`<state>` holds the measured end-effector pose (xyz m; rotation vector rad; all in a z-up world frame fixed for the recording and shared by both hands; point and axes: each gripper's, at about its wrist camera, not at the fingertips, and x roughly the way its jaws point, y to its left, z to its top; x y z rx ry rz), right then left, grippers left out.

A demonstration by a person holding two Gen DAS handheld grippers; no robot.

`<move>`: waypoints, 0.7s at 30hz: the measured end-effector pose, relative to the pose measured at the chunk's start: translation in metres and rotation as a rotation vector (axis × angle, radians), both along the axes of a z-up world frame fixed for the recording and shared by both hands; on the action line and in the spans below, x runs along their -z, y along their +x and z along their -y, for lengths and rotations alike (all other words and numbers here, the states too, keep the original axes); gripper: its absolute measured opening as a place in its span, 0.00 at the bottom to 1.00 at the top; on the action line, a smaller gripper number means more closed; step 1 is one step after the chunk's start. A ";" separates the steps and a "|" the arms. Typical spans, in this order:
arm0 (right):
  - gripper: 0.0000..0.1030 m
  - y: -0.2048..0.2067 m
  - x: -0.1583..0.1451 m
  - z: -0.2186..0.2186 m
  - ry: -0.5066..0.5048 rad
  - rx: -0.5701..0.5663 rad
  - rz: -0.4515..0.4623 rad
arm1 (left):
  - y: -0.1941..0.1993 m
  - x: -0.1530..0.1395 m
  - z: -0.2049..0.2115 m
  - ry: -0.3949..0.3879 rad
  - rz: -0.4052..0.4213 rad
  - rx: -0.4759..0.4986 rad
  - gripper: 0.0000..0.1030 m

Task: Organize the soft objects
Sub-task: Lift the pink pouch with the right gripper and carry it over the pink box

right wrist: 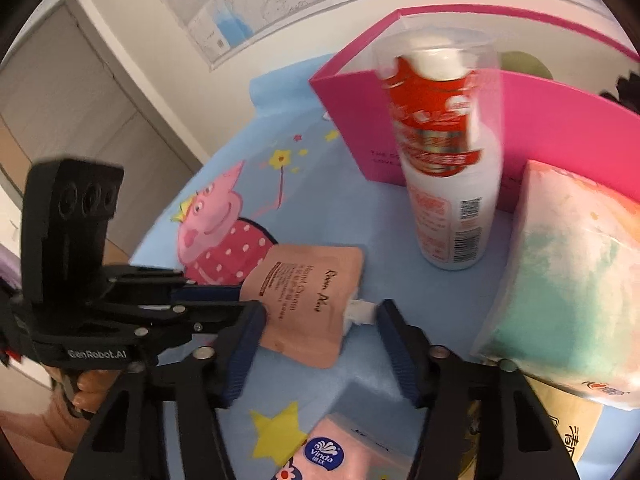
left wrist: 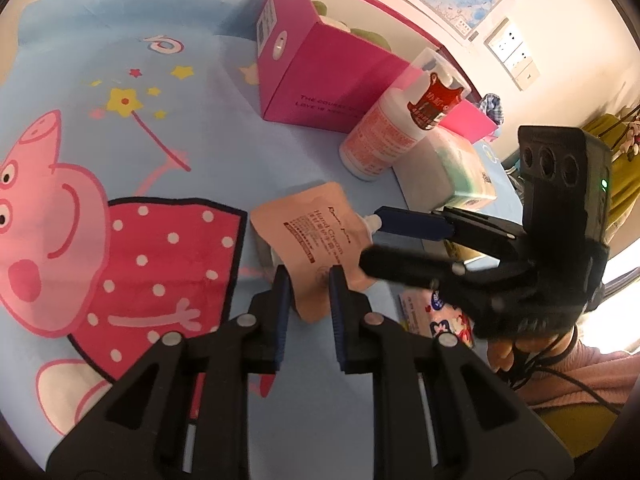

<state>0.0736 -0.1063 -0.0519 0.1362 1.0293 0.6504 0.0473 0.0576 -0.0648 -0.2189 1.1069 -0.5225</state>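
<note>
A peach hand-cream pouch [left wrist: 308, 232] [right wrist: 312, 280] with a white spout [right wrist: 360, 310] lies on the blue cartoon sheet [left wrist: 180, 128]. My left gripper [left wrist: 308, 280] is shut on one corner of it; in the right wrist view the left gripper [right wrist: 244, 300] comes in from the left. My right gripper [right wrist: 320, 312] [left wrist: 370, 240] straddles the pouch's spout end. One pad sits right at the spout and the other finger lies over the pouch's edge. I see no firm squeeze and the pouch is not buckled.
A pink open box [left wrist: 320, 80] [right wrist: 540, 120] stands behind, with green items inside. In front of it stand a red-and-white bottle [left wrist: 384, 140] [right wrist: 448, 180] and a soft green-and-white pack [left wrist: 448, 172] [right wrist: 568, 280]. A pink tissue pack [right wrist: 340, 452] lies nearest.
</note>
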 end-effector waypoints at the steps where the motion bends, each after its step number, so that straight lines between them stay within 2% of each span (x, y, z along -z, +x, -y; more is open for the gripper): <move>1: 0.51 0.000 -0.001 0.002 0.013 0.003 -0.003 | 0.000 -0.001 0.000 -0.006 0.000 0.001 0.19; 3: 0.47 0.001 -0.002 0.007 0.041 0.011 -0.009 | -0.002 -0.005 0.000 -0.010 0.009 0.003 0.19; 11: 0.44 -0.008 -0.020 0.022 0.107 0.017 0.016 | -0.010 -0.028 0.006 -0.011 0.069 -0.002 0.19; 21: 0.44 -0.020 -0.079 0.033 0.170 0.010 0.164 | -0.019 -0.093 0.012 -0.012 0.233 -0.012 0.19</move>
